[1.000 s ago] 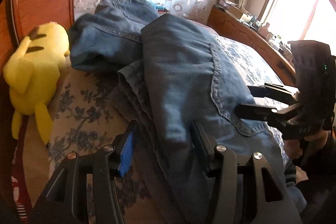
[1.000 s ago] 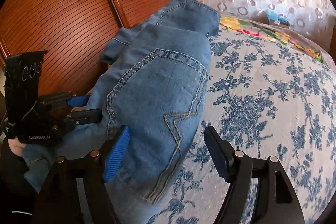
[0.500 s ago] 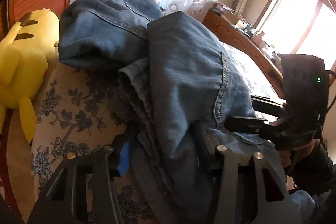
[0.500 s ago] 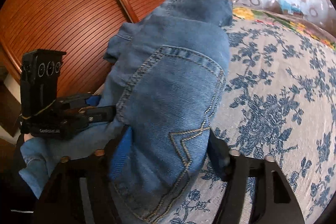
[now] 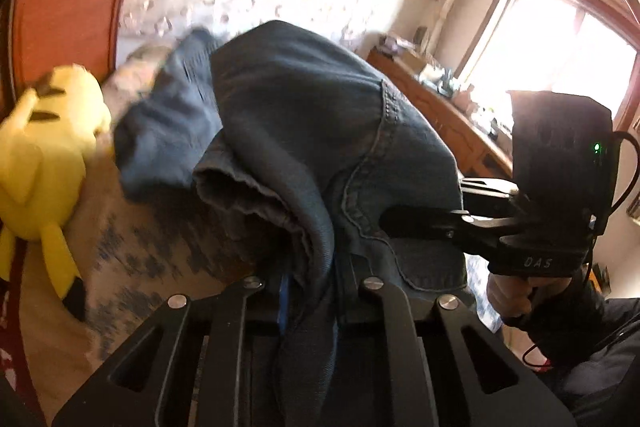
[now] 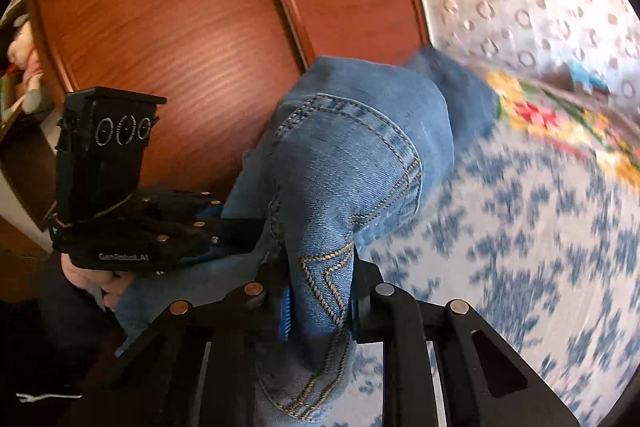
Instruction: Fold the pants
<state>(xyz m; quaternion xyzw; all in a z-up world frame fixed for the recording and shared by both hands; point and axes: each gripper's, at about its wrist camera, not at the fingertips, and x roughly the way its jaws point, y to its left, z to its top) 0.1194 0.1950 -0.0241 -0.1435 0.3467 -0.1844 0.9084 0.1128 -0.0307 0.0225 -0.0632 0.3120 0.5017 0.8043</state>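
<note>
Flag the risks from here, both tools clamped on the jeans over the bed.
1. The left tool pinches a thick bunched fold of the jeans, and its jaws are closing; layers could slip out unevenly.
2. The right tool grips only the pocket edge, jaws closing too; heavy denim may pull free.
3. The far end of the jeans hangs close to the yellow plush toy; swinging the fabric could knock it.

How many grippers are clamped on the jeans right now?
2. The left gripper pinches the bunched edge of the jeans on the yellow plush toy's side; the right gripper pinches the stitched back-pocket corner. Both jaws are closing on denim.
</note>
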